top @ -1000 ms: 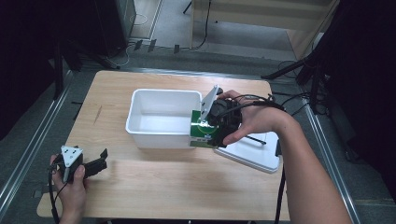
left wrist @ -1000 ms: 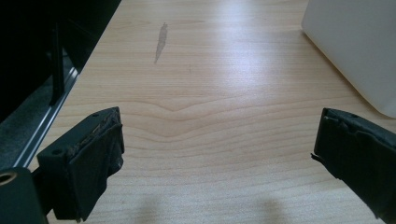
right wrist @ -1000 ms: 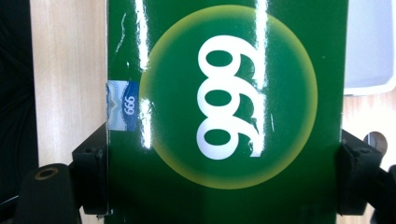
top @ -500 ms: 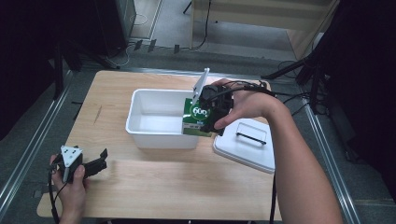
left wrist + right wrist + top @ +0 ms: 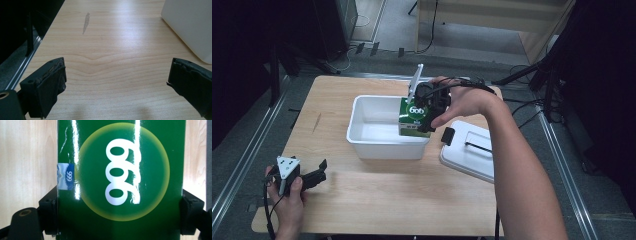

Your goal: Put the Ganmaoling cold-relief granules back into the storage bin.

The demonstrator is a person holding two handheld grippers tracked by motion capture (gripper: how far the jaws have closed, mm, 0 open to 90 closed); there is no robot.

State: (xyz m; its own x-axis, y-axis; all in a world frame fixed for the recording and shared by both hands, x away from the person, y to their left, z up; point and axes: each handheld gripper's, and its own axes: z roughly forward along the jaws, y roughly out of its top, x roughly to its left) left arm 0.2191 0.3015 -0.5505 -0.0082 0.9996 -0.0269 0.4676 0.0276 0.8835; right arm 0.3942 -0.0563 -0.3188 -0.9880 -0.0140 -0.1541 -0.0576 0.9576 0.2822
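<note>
The right gripper point(image 5: 424, 112) clamps its fingers on both sides of a green carton point(image 5: 413, 116), held upright over the right end of the white bin point(image 5: 362, 137). The left gripper point(image 5: 314, 172) rests open at the bench point(image 5: 387, 190) corner, well apart.

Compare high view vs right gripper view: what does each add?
High view only: white bin, its lid on the table, left hand-held gripper resting open at the near left corner, right hand-held gripper carrying the carton above the bin's right end.
Right gripper view only: small blue 666 sticker, both jaws pressed against the carton's sides.
Both: green carton, wood tabletop.
</note>
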